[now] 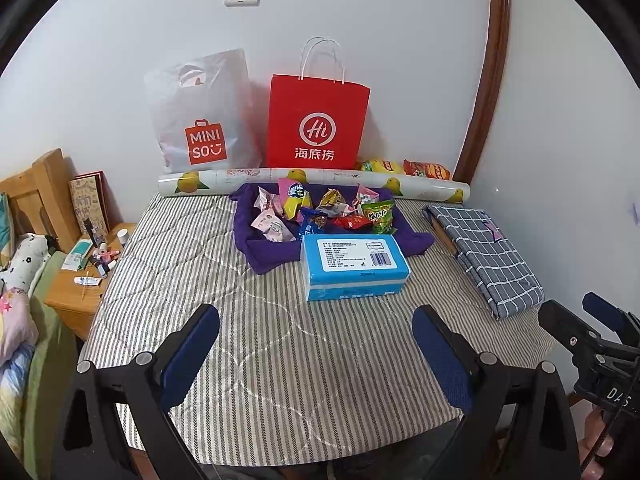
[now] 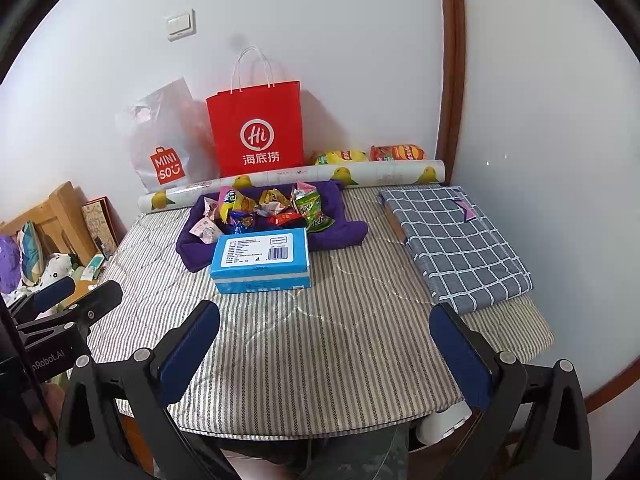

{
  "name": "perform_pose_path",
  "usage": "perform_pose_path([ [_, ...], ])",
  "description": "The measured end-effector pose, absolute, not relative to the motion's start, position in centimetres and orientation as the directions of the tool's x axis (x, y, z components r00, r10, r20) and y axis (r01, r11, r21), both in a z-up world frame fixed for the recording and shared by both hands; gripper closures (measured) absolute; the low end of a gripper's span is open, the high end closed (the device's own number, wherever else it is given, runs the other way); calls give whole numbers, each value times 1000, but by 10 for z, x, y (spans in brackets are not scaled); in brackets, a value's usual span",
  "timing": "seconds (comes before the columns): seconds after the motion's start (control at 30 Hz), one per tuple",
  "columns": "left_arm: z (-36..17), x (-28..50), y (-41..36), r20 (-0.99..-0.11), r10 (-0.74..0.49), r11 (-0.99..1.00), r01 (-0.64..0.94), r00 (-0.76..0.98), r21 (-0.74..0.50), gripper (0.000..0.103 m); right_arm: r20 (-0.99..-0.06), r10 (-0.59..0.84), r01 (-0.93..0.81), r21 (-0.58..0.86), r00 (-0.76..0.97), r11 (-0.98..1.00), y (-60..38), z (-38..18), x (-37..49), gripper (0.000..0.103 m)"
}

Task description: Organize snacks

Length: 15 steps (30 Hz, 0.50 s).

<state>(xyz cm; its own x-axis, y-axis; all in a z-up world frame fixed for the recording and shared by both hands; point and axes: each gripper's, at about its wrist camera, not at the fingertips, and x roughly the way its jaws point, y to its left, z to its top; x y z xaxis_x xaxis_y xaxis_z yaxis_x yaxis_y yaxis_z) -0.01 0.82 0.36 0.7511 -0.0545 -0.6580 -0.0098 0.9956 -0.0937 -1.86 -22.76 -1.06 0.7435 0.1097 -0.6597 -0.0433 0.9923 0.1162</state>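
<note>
Several snack packets (image 1: 320, 212) are lying on a purple cloth (image 1: 264, 248) behind a blue tissue pack (image 1: 354, 264) on the striped surface (image 1: 240, 340); the left gripper (image 1: 316, 356) is hovering, fingers spread, empty. From the right wrist, the right gripper (image 2: 326, 356) is likewise gaping above the surface, snacks ahead.

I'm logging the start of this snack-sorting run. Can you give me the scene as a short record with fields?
surface: striped quilted pad
snacks: mixed packets piled on a purple cloth
in front of the pile: blue tissue pack
at wall: red paper bag, white plastic bag, two chip bags
right side: folded checked cloth
left gripper: open, empty
right gripper: open, empty
</note>
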Motion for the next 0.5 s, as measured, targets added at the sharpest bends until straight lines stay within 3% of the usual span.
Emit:
perform_pose_path([
  [0.5,5,-1,11,-657,-54,996,-9,752,-92,5,-658,112,-48,114,744,992,-225,-10,-18,0],
])
